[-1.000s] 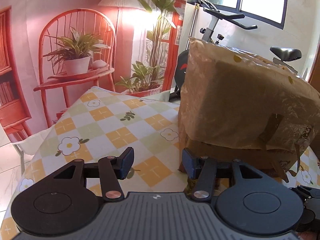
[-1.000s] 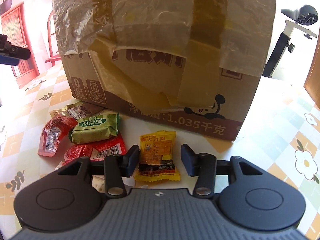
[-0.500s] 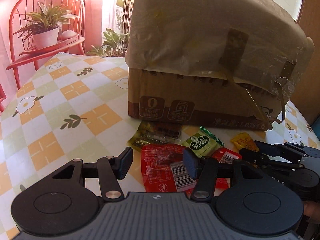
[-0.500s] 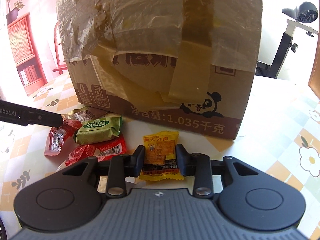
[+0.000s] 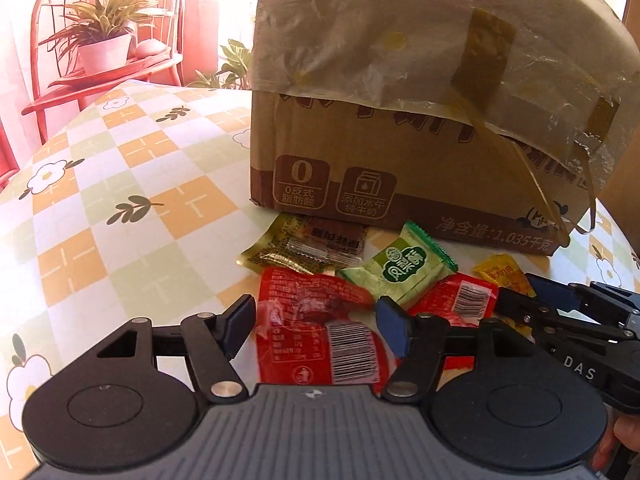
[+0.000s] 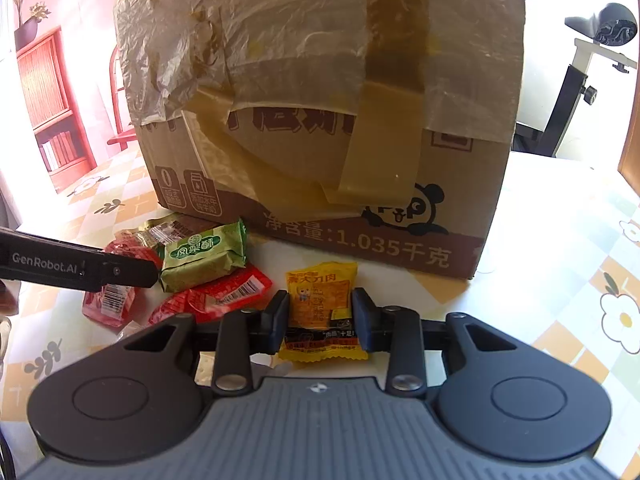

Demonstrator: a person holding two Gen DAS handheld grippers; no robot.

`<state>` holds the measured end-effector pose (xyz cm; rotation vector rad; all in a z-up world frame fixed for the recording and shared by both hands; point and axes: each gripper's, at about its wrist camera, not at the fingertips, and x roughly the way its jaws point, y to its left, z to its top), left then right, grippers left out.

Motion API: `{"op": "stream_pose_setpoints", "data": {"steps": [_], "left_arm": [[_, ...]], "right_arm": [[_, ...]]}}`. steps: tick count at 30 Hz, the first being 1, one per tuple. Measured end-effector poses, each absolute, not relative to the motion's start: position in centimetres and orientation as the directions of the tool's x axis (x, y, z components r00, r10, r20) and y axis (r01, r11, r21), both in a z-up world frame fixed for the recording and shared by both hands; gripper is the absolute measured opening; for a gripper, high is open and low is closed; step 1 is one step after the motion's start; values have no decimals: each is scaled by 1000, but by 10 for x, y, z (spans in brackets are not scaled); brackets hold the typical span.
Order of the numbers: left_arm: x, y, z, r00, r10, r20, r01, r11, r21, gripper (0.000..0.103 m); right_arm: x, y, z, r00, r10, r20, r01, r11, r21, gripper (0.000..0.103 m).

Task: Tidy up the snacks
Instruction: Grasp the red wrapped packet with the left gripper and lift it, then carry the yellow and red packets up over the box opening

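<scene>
Several snack packets lie on the tablecloth in front of a taped cardboard box (image 5: 400,128) (image 6: 320,100). My right gripper (image 6: 320,320) is shut on a yellow packet (image 6: 320,304), its pads pressing both sides. My left gripper (image 5: 316,320) is open, its fingers on either side of a red packet (image 5: 316,336). A green packet (image 5: 400,268) (image 6: 204,256), a second red packet (image 5: 460,300) (image 6: 216,300) and an olive-brown packet (image 5: 304,248) lie close by. The yellow packet (image 5: 500,276) and the right gripper also show at the right of the left wrist view.
The table has a checked flower-print cloth (image 5: 120,200). A red chair with a potted plant (image 5: 104,48) stands behind the table. An exercise bike (image 6: 592,80) stands to the right of the box.
My right gripper has closed on the yellow packet. My left gripper has swung from the bare cloth over to the snack pile and moved in over the red packet.
</scene>
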<state>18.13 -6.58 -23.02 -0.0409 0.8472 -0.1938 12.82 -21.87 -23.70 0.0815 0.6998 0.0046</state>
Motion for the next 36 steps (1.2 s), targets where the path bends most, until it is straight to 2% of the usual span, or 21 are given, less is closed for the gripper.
{"op": "stream_pose_setpoints", "data": {"steps": [2,3,4,6,9,17,22,26,31,36], "left_arm": [[182,-63,-229,652,-182,-736,161,982,-100,65],[181,-63,-229,654,-176,-736,161,983,-92,53],[181,-62,-228,654,-170,-737,158,984,-87,50],[179,-55,-227,651,-207,-730,158,978,-136,37],[170,-50,-223,668,-225,-709,166,974,-153,28],[150,-48,-207,701,-257,-665,226,965,-135,15],[145,-58,-212,682,-262,-683,265,959,-103,16],[147,-57,-219,670,-239,-703,240,966,-99,21],[148,-49,-215,685,-242,-687,227,967,-114,14],[147,-43,-206,711,-237,-662,212,970,-119,14]], "right_arm": [[128,-219,-237,765,32,-644,23,997,77,37],[128,-219,-237,765,32,-644,23,997,77,37],[128,-219,-237,765,31,-644,23,997,76,37],[129,-218,-237,764,30,-644,23,997,74,37],[129,-218,-237,764,29,-644,23,997,72,37],[129,-218,-237,764,30,-644,23,997,73,37],[129,-218,-237,764,31,-644,20,997,72,37],[128,-217,-237,764,36,-644,11,998,69,37],[128,-217,-238,764,38,-644,11,997,72,37],[128,-218,-237,766,37,-641,12,997,72,36]]}}
